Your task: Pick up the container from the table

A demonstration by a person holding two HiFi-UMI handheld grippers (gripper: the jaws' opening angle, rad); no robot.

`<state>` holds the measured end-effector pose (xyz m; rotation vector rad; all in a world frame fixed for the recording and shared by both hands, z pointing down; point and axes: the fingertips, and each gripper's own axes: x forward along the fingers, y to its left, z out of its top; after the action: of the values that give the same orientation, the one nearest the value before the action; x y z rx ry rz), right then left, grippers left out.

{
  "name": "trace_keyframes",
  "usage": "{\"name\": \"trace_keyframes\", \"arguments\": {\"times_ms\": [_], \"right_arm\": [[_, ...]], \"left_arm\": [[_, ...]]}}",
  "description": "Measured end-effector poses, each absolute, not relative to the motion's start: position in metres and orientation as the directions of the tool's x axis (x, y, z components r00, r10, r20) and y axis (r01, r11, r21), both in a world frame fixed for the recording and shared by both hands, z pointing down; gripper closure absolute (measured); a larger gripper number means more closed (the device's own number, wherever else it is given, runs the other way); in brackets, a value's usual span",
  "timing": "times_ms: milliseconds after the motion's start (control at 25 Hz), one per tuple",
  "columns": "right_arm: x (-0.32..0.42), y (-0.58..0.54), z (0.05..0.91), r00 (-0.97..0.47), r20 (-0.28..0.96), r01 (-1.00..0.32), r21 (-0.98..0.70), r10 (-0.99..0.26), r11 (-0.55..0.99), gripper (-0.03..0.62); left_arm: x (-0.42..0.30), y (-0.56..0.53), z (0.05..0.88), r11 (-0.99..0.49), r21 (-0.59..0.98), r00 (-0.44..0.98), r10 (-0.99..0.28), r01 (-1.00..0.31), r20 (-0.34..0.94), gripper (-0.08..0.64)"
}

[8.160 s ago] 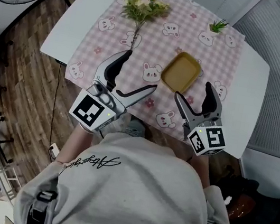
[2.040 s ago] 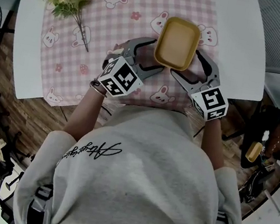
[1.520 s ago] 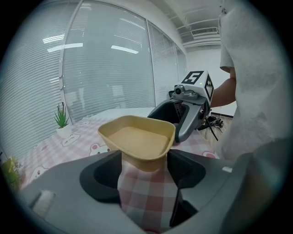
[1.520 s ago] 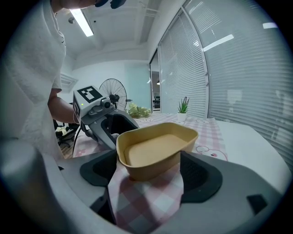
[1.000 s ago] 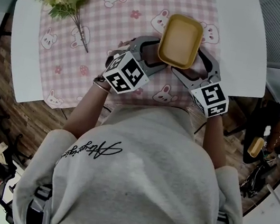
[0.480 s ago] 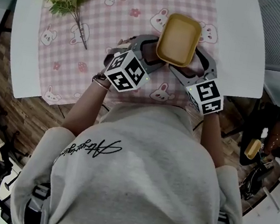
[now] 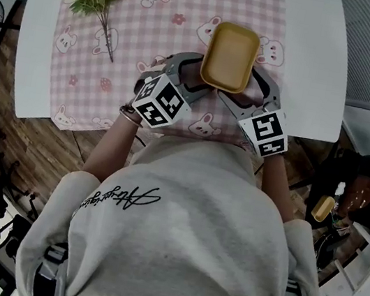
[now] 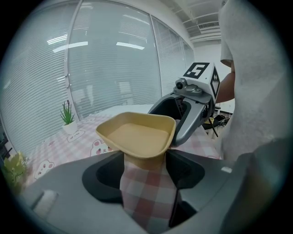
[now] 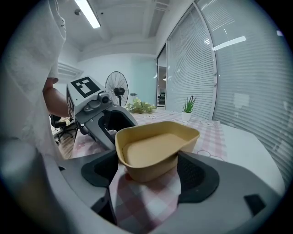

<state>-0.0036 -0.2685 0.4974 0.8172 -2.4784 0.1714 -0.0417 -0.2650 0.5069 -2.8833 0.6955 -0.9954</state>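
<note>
Now you grip the container [image 7: 230, 57] from both sides, left gripper [image 7: 204, 78] clamped at its 7 o'clock corner, right gripper [image 7: 243, 90] at 5 o'clock. Before, it sat alone on the pink cloth [image 7: 139, 43]. It looks just off the table [image 7: 308, 73], so lift on.

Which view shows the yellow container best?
The head view: the container shows whole from above, rim and empty inside. Each gripper view shows it close and foreshortened, its near end between the jaws.
</note>
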Motion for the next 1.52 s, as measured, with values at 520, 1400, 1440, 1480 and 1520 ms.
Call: {"name": "trace_keyframes", "arguments": {"times_ms": [520, 1400, 1440, 1480, 1520], "right_arm": [[-0.010, -0.284, 0.475, -0.749, 0.491, -0.473, 0.074, -0.445, 0.878, 0.190], [-0.049, -0.303, 0.432, -0.832, 0.440, -0.328, 0.098, -0.337, 0.939, 0.192], [-0.051, -0.304, 0.430, -0.836, 0.436, -0.324, 0.101, -0.335, 0.941, 0.192], [-0.053, -0.304, 0.428, -0.839, 0.431, -0.320, 0.103, -0.332, 0.942, 0.192], [-0.055, -0.305, 0.426, -0.842, 0.428, -0.316, 0.103, -0.329, 0.943, 0.192]], "left_arm": [[-0.047, -0.276, 0.485, -0.838, -0.177, 0.654, -0.520, -0.517, 0.550, 0.278], [-0.086, -0.289, 0.442, -0.724, -0.235, 0.550, -0.659, -0.649, 0.514, 0.279], [-0.087, -0.289, 0.440, -0.720, -0.237, 0.547, -0.664, -0.653, 0.510, 0.279], [-0.089, -0.289, 0.438, -0.715, -0.239, 0.543, -0.669, -0.657, 0.508, 0.279], [-0.090, -0.289, 0.436, -0.711, -0.241, 0.540, -0.673, -0.660, 0.506, 0.279]]}}
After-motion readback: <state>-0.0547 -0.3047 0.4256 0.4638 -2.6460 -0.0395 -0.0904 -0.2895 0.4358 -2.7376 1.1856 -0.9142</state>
